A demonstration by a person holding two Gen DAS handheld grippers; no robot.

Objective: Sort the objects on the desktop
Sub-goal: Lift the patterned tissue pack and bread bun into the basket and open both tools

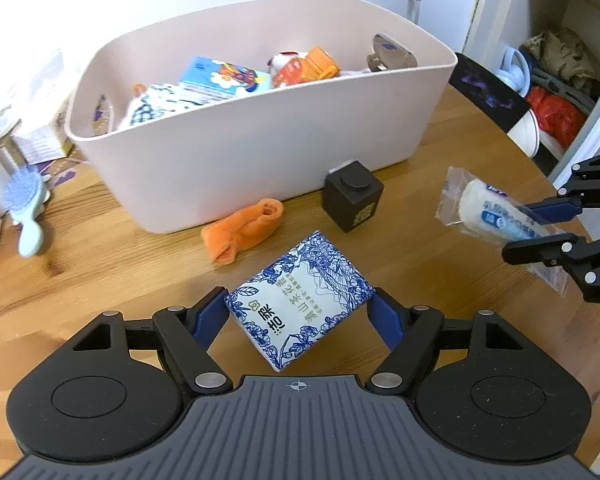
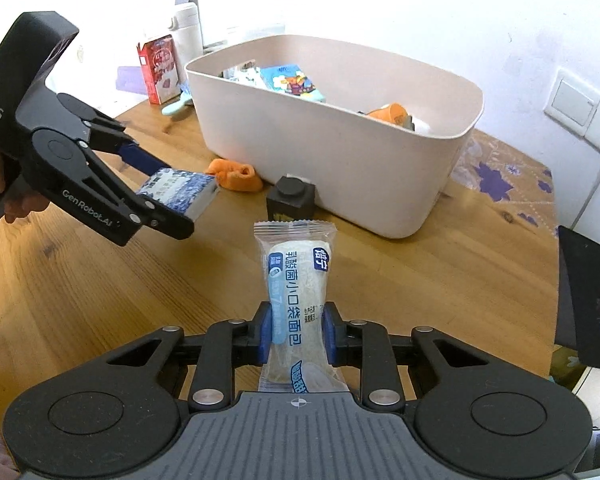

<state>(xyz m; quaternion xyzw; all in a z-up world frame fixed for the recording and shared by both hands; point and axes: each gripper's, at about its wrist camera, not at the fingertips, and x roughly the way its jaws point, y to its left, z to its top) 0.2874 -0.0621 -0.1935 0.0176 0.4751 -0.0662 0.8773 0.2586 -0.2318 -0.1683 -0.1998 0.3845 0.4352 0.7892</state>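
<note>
Between my left tool [image 1: 300,312] pads sits the soft tissue pack [image 1: 300,300], held across its width; my right tool [image 2: 296,334] pinches the light, squashy bread packet [image 2: 296,280] at mid-body.

Two fisheye views, each looking forward and down along its own gripper's fingers at a wooden table [image 1: 80,248], close above it. Both face the same pink bin [image 1: 260,144], and each catches the other gripper at its side edge.

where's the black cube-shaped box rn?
The black cube-shaped box stands on the wooden table against the pink bin, right of the orange cloth.
</note>
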